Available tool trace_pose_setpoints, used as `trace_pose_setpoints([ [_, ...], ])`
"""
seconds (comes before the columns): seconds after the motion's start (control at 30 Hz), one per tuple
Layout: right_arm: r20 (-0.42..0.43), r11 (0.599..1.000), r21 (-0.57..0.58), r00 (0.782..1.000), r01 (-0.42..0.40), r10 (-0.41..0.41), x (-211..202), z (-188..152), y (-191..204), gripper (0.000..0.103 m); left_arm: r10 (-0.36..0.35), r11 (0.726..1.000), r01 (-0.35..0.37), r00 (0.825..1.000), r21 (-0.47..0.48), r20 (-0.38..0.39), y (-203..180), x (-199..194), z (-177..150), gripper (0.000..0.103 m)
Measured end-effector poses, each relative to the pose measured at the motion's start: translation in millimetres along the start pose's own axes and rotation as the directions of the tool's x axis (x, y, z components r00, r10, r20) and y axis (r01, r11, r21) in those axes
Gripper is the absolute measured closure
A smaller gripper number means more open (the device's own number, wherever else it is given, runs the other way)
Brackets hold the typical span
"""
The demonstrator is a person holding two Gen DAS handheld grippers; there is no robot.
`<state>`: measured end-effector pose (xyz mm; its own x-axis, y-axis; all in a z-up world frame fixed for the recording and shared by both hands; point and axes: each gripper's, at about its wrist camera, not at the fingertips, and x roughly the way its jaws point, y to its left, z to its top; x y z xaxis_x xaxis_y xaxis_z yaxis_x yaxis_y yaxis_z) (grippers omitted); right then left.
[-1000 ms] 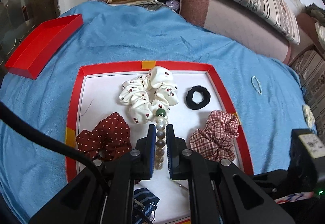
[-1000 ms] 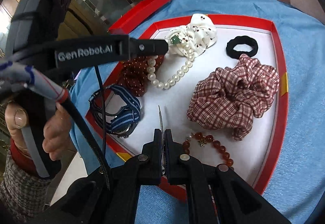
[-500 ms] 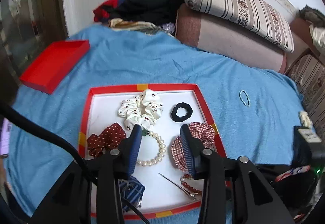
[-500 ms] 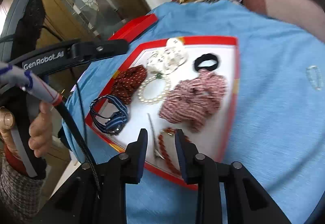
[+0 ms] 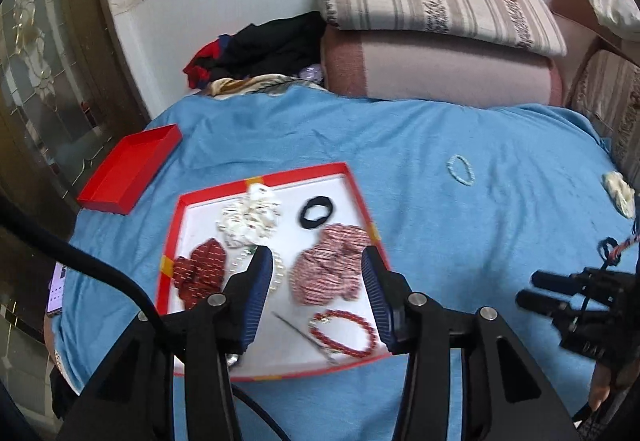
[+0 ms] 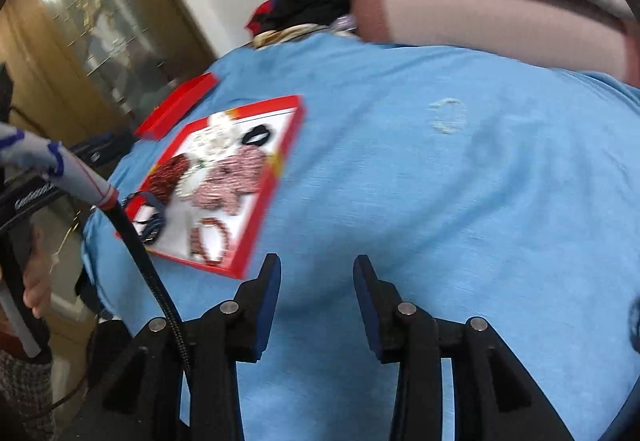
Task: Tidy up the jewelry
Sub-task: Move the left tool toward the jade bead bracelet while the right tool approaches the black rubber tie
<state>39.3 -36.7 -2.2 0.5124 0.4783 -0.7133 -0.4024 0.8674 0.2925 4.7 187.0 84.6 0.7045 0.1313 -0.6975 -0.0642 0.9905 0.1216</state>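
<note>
From the left, my left gripper [image 5: 316, 291] hangs wide open and empty above the red-rimmed tray [image 5: 352, 181], where the pearl bracelet [image 5: 276, 273] it pinched a second ago now lies. My right gripper [image 6: 316, 297], also wide open and empty, has let go of the thin metal clip [image 5: 304, 333] and swung off over the blue blanket [image 6: 440, 181]. The pale blue bead bracelet [image 5: 460, 169] lies loose further right; I think it could snag or sink into that soft cloth under a hurried grab.
</note>
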Motion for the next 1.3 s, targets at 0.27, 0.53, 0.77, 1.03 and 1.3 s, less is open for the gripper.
trace_pose_setpoints([
  [0.27,0.04,0.982,0.132,0.989,0.138,-0.144,-44.8,-19.1,-79.7,0.06,-0.015,0.996,0.016,1.0,0.093,-0.008,-53.9,1.5,0.7,0.058],
  [0.53,0.036,0.938,0.203,0.955,0.28,-0.293,-83.4,-44.0,-146.2,0.057,-0.042,0.987,0.047,0.998,0.153,-0.036,-97.6,19.4,7.4,0.058],
  [0.77,0.028,0.906,0.278,0.94,0.32,-0.341,-97.3,-60.0,-186.1,0.057,-0.057,0.979,0.072,0.995,0.193,-0.082,-130.4,49.5,11.5,0.058],
  [1.03,0.037,0.885,0.339,0.936,0.319,-0.351,-106.9,-72.4,-212.9,0.048,-0.127,0.965,0.157,0.98,0.208,-0.153,-160.1,110.1,27.2,0.058],
  [1.3,0.052,0.898,0.323,0.942,0.298,-0.331,-99.6,-71.8,-215.4,0.045,-0.248,0.942,0.287,0.945,0.177,-0.211,-192.7,183.6,68.1,0.058],
])
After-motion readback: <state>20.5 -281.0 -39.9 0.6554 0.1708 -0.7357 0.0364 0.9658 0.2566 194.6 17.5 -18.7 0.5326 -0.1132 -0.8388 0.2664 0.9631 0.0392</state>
